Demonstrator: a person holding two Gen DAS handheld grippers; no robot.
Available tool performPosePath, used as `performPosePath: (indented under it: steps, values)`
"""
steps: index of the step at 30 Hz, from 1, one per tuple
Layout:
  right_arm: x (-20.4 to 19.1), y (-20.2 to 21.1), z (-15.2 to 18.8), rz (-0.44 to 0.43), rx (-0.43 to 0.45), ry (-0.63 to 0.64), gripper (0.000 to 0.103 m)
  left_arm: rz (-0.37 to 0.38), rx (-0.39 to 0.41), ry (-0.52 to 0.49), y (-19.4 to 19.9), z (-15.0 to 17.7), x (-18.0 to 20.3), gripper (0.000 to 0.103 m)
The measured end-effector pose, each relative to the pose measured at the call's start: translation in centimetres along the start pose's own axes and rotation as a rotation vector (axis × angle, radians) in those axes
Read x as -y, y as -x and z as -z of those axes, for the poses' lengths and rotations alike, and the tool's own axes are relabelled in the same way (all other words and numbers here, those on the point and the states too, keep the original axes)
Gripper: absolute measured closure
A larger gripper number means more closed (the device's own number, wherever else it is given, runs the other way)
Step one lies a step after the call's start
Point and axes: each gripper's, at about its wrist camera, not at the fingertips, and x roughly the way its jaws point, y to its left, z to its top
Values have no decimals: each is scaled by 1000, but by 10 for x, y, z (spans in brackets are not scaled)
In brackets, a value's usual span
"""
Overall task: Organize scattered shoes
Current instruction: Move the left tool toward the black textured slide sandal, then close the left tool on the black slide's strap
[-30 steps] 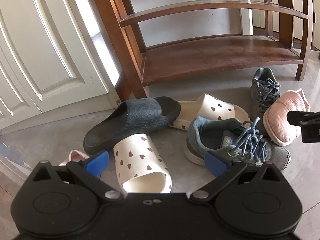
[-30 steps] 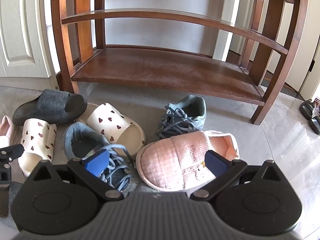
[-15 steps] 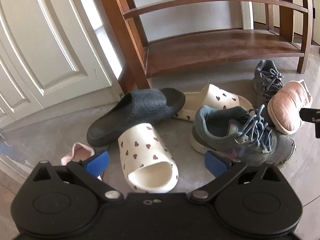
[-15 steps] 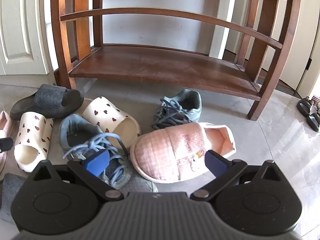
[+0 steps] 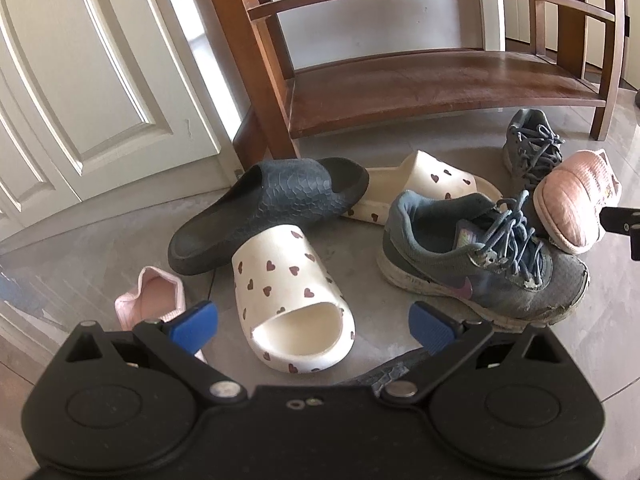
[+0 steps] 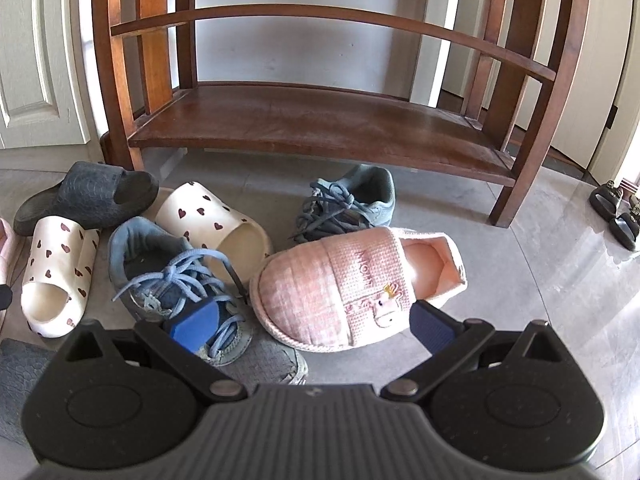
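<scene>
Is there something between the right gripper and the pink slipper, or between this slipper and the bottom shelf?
Nothing visible blocks the right gripper: it is open, with the pink slipper directly ahead. Toward the bottom shelf, a grey sneaker lies on the floor just behind the slipper, so the slipper likely must be lifted over it.

My left gripper (image 5: 313, 323) hangs spread wide above a cream heart-print slide (image 5: 290, 296); a dark navy slide (image 5: 266, 210) overlaps it; a grey sneaker (image 5: 480, 258) lies to its right.
</scene>
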Motion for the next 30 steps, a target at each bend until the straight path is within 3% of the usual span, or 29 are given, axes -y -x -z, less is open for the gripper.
performPosePath:
  steps: [12,17,25,30]
  values:
    - [-1,-7,4,4,-20,-6,0,3,-51,60,-7,23,-19,0]
    - [-2,-6,5,3,-13,6,0,20,-34,70,-2,32,-30,0]
    - [1,-5,15,-7,-7,-5,0,93,-60,159,8,85,-58,2]
    - [-3,-6,18,-31,-5,-2,0,180,-69,207,10,97,-61,2]
